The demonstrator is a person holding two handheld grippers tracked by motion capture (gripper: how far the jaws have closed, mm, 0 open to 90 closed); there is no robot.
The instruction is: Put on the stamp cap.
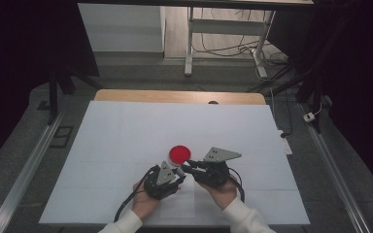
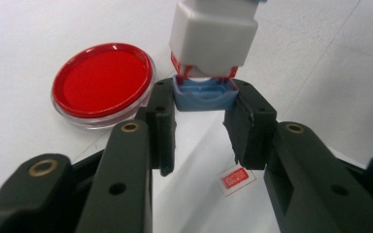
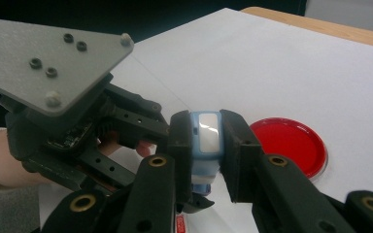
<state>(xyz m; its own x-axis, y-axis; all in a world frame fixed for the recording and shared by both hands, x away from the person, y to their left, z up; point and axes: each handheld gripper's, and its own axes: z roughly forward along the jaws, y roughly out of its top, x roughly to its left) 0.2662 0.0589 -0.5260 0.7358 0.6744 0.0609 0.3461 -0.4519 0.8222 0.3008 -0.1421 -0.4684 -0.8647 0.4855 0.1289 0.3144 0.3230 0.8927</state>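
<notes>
Two grippers: both meet over one small object, near the person's edge of the white table cover (image 1: 126,131).
Object: a small blue-and-grey device (image 3: 205,141) with a pale window on its blue part and a light grey block on one end.
Left gripper (image 2: 205,94): jaws narrow, clamped on the blue end of the device, which sits at their tips; the grey block (image 2: 213,34) sticks out beyond them.
Right gripper (image 3: 206,145): jaws narrow, pressed on both sides of the device's blue part, window facing its camera.
Left gripper, seen from the right one: just across the device, its grey three-cornered plate (image 3: 48,63) on top.
Red lid (image 2: 103,82): a round red disc with a clear rim, flat on the cover, just beyond both grippers, apart from the device.
Sticker (image 2: 235,178): small, red and white, on the cover under the left jaws.
Hands (image 1: 145,204): come in from the near edge, white sleeves.
</notes>
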